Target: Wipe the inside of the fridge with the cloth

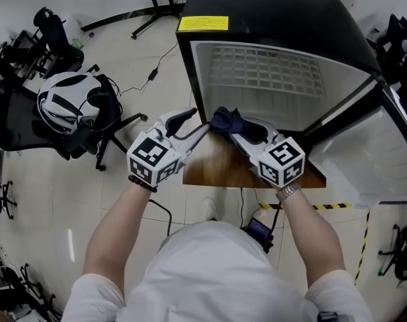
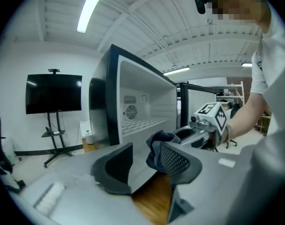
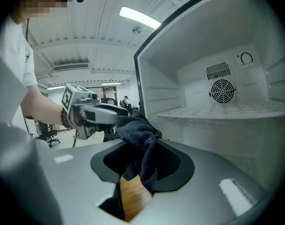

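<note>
Before the open fridge (image 1: 270, 79), the right gripper (image 1: 235, 133) clamps the cloth (image 1: 224, 120); left gripper (image 1: 195, 123) gapes beside it.

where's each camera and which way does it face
Head view: on the head, facing down at the open fridge; forearms, left gripper, right gripper show.
Left gripper view: on that gripper, along its open jaws toward the fridge; right forearm shows.
Right gripper view: on that gripper, along jaws shut on the cloth; left forearm shows.
All share fridge and cloth.

Open lab-like workroom: screen (image 2: 53, 93) on rolling stand, office chairs (image 1: 22, 119), hazard tape (image 1: 337, 206).
</note>
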The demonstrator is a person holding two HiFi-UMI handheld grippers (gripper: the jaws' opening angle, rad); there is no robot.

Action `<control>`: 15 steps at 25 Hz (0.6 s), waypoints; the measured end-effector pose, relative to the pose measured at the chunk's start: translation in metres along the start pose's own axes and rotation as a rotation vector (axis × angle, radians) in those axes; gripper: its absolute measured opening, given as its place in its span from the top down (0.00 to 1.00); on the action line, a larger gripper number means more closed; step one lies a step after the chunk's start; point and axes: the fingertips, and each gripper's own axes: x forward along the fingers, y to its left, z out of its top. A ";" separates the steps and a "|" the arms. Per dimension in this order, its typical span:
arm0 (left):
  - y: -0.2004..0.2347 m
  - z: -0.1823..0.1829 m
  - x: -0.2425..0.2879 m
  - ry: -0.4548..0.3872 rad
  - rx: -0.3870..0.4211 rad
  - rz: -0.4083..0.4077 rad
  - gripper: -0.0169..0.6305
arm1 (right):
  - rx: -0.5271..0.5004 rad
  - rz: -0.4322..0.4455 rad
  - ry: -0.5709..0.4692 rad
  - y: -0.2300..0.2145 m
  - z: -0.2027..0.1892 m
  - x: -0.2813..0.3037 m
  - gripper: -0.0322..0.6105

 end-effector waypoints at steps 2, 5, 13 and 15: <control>0.016 -0.004 0.005 0.008 0.005 0.071 0.68 | -0.013 -0.027 0.001 -0.008 -0.009 0.016 0.74; 0.037 -0.013 0.010 0.032 0.000 0.160 0.69 | -0.009 -0.067 0.008 -0.021 -0.024 0.038 0.74; 0.063 -0.032 0.025 0.062 -0.036 0.240 0.70 | 0.029 -0.099 -0.001 -0.045 -0.046 0.085 0.74; 0.064 -0.035 0.029 0.062 -0.039 0.240 0.70 | 0.035 -0.093 -0.010 -0.046 -0.050 0.095 0.74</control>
